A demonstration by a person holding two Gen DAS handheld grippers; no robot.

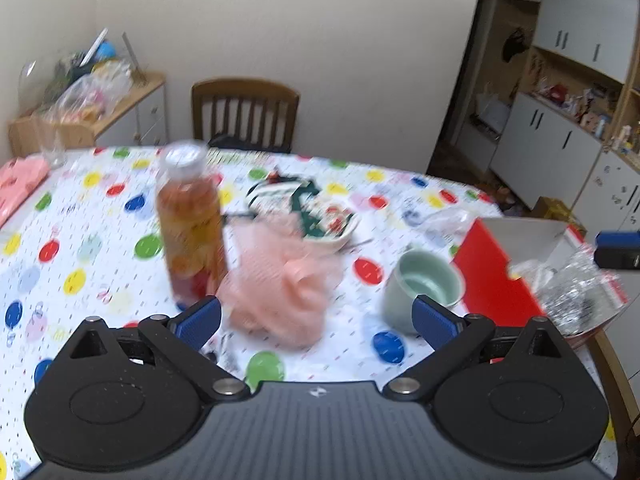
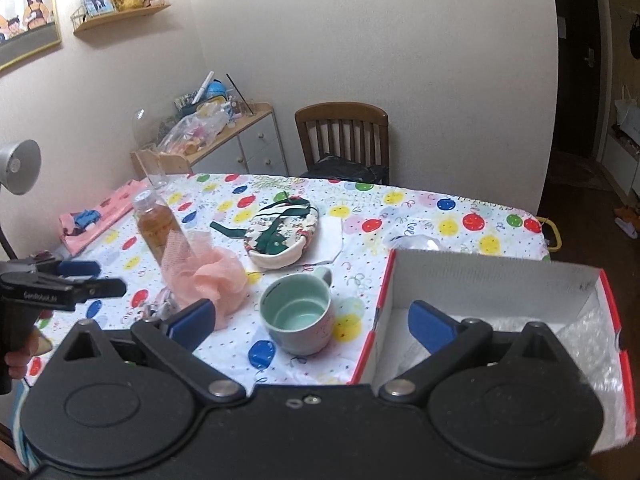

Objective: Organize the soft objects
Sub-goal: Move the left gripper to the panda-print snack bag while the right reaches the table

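**Left gripper lines up on the pink puff**

Nearest the left gripper point(image 1: 316, 318), whose blue pads are spread wide with nothing between them, lies the puff point(image 1: 280, 280), a peach-pink mesh ball on the balloon-print table point(image 1: 100, 240). It sits just ahead of the gripper and slightly toward its left finger, touching or nearly touching the bottle point(image 1: 191, 224) that stands upright on its left. The puff is roughly round, with no clear long axis, so the approach angle probably matters little; the bottle's closeness is the risk.

The right gripper point(image 2: 310, 322), jaws also spread and empty, hovers over the table's near right edge. The mug point(image 2: 298, 312) stands open-mouthed just ahead of it, and the box point(image 2: 496, 280), red-edged and open with crinkled plastic inside, lies under its right finger. From there the puff is off to the left beyond the mug, so the left gripper looks the nearer.

Farther in, toward the table's middle, rests the fabric pouch point(image 2: 282, 236) with green straps, another soft item. The box looks the likely destination, to the puff's right.
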